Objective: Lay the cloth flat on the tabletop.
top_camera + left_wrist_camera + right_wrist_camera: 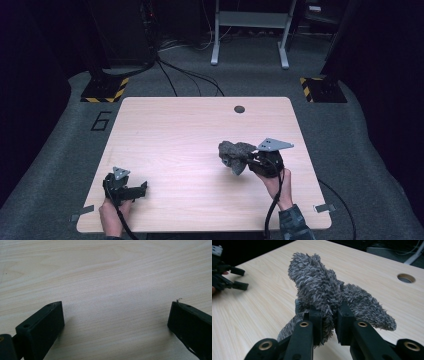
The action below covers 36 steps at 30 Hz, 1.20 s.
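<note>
Two grippers are in use. The right gripper (pixel 329 322) has its jaws closed on a bunched fold of the grey cloth (pixel 322 290), a shaggy microfibre piece. In the high view the cloth (pixel 236 153) is at the right half of the table (pixel 200 125), gathered into a lump at the gripper's tip; whether its lower edge touches the wood cannot be told. The left gripper (pixel 115 322) has its jaws spread wide with nothing between them; in the high view the left gripper (pixel 131 191) rests low near the front left corner, well apart from the cloth.

Progress, as a judgement: the grasp is made and the cloth is gathered. Spreading, folding or placing it is not yet done, and the left gripper has no share in the work so far.

Markings: a figure "6" (pixel 101 120) is marked on the carpet beside the table's far left corner. No brand or label is readable on the cloth or grippers.
</note>
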{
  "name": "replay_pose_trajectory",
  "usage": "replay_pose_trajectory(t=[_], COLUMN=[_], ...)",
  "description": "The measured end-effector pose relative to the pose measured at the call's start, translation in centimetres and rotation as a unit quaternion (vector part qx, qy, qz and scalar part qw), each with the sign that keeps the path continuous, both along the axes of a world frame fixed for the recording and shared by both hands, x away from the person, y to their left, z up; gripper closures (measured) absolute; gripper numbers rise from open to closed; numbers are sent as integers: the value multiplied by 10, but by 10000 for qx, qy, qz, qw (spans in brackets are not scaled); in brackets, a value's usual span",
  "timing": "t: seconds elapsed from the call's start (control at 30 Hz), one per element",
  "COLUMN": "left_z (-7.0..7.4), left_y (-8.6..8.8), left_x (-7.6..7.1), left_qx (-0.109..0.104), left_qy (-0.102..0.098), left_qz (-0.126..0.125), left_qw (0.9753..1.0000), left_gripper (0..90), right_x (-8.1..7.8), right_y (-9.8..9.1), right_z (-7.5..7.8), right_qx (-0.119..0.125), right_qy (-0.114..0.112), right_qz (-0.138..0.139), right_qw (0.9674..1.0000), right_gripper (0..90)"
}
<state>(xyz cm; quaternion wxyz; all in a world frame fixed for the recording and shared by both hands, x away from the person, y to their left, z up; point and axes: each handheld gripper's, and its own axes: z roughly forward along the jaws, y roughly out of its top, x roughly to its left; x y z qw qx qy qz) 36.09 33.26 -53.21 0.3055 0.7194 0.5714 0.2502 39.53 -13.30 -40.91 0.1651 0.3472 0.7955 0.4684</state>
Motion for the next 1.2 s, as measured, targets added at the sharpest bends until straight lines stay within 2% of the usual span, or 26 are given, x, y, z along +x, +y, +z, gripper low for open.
replay_pose_trajectory(t=[0.07,0.1,0.27,0.43,0.57,0.63,0.67,0.7,0.73,0.77,0.8,0.83,0.87,0.97,1.0,1.07,1.13,1.2], left_z=[0,0,0,0,0,0,0,0,0,0,0,0,0,0,0,0,0,0], left_y=[0,0,0,0,0,0,0,0,0,0,0,0,0,0,0,0,0,1], left_x=[0,0,0,0,0,0,0,0,0,0,0,0,0,0,0,0,0,0], left_qx=[-8,-8,-6,-3,-4,-7,-4,-6,-1,-1,-3,-5,-3,-4,-8,-11,-8,-4], left_qy=[3,3,1,3,3,2,2,1,2,2,1,2,2,3,1,5,15,17], left_qz=[5,5,4,0,0,5,1,4,-1,-1,2,4,-1,-1,4,2,-9,-16], left_qw=[10000,10000,10000,10000,10000,10000,10000,10000,10000,10000,10000,10000,10000,10000,10000,10000,10000,10000], left_gripper=[6,6,6,6,6,6,6,6,6,6,6,6,6,6,7,7,7,7], right_x=[5,5,16,19,22,24,28,28,34,34,40,40,46,49,48,47,42,38], right_y=[12,12,36,49,59,63,68,68,71,71,72,72,72,68,62,61,53,49], right_z=[2,2,-3,-8,-12,-17,-24,-24,-34,-34,-44,-44,-53,-58,-58,-57,-53,-50], right_qx=[79,79,227,230,239,146,-73,-73,-247,-247,-467,-467,-631,-637,-539,-528,-515,-503], right_qy=[21,21,160,254,430,494,497,497,629,629,745,745,813,873,854,868,768,700], right_qz=[127,127,410,564,711,707,566,566,412,412,203,203,27,-77,-152,-181,-230,-190], right_qw=[9999,9999,9988,9978,9963,9962,9971,9971,9969,9969,9959,9959,9947,9941,9948,9947,9955,9961], right_gripper=[780,780,780,780,778,768,747,747,691,691,633,633,503,474,395,389,333,322])
